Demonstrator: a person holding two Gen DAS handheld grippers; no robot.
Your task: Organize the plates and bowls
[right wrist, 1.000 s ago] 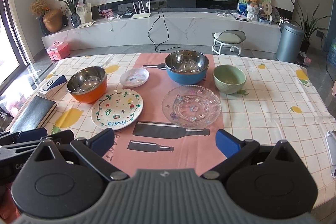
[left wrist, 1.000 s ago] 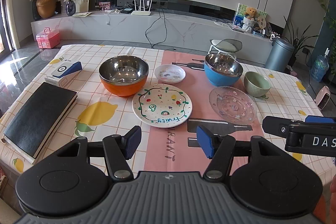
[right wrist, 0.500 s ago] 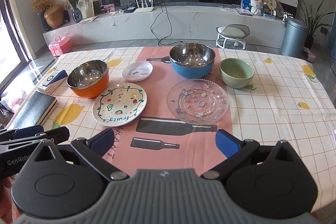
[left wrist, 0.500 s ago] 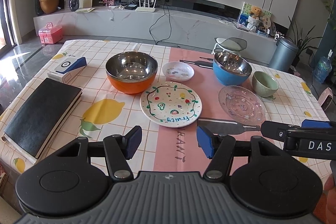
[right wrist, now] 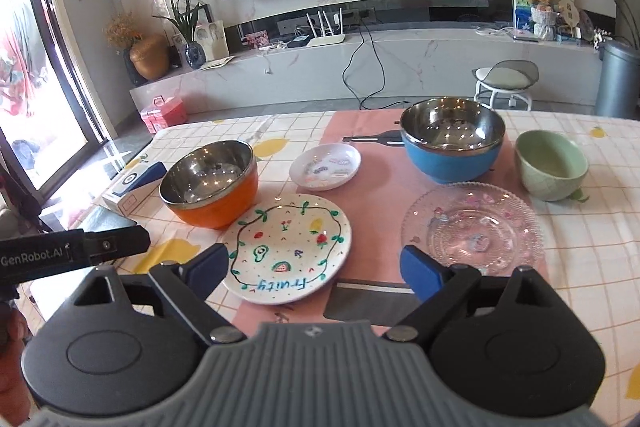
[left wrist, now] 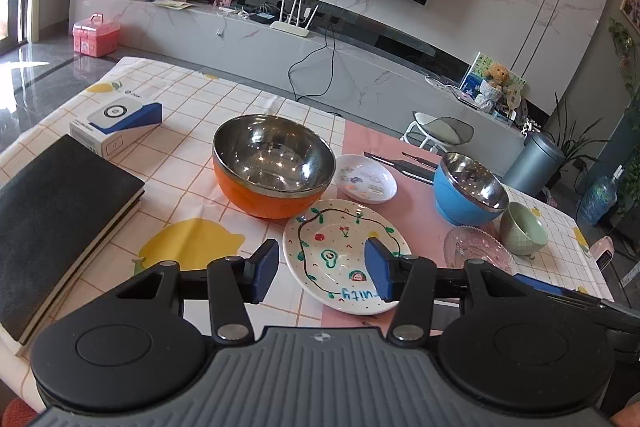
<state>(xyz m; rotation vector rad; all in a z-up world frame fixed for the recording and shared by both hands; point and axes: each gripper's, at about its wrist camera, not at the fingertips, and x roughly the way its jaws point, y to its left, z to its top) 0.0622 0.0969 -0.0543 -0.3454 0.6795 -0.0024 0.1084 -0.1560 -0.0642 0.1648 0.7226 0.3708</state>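
Both grippers have been brought forward and lower over the table point(right wrist: 592, 267) since a second ago, so that the dishes now fill more of each view. The left gripper point(left wrist: 322, 269) is seen above the near rim of the painted plate point(left wrist: 340, 243), its jaws closing from a wider setting, with nothing gripped and no pad touching the plate. The right gripper point(right wrist: 314, 267) is held wide, its jaws also closing slightly, and nothing is held between them; in its view the painted plate lies ahead of the left finger and the glass plate point(right wrist: 472, 223) ahead of the right. No dish has been shifted: the orange bowl point(left wrist: 272, 163) sits just behind the painted plate, the small saucer point(left wrist: 366, 177) beside it, the blue bowl point(left wrist: 468, 189) and green bowl point(left wrist: 522, 229) further right. This is judged to be the approach to a first pick, probably of the painted plate, with sorting not yet begun. Room is tight behind the plate, where the orange bowl nearly touches its rim; open cloth is left along the near edge and to the left, short of the black book point(left wrist: 56, 219) and white box point(left wrist: 116, 125). A low, flat rim is offered, so a shallow entry from the near side would be called for.
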